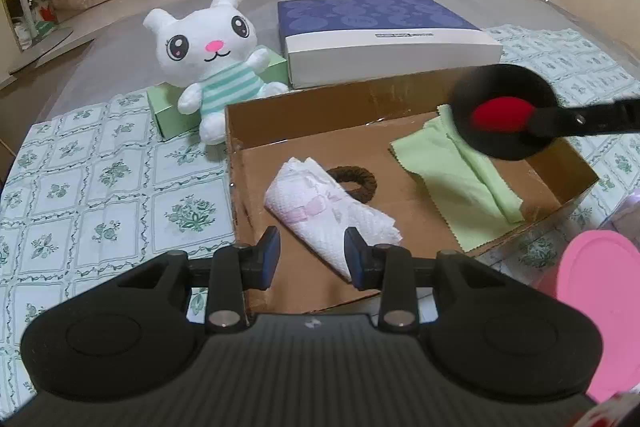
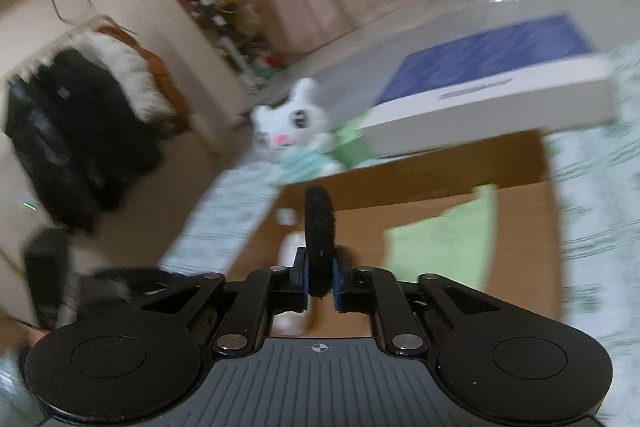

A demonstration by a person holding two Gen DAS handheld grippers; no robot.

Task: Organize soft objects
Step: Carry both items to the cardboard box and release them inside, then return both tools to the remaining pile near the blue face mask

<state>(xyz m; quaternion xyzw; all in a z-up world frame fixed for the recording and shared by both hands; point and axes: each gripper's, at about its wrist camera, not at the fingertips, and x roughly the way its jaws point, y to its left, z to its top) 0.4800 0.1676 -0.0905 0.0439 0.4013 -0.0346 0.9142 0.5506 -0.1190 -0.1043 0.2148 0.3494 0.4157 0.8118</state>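
Rolled white paper towel, brown hair tie and folded green cloth inside open cardboard box.

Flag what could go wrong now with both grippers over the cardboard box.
The black disc sits edge-on between the right gripper pads; it may roll off the green cloth or out of the cardboard box. The left gripper, open over the paper towel roll, could drag it against the brown hair tie.

one plush rabbit, two boxes, one cloth
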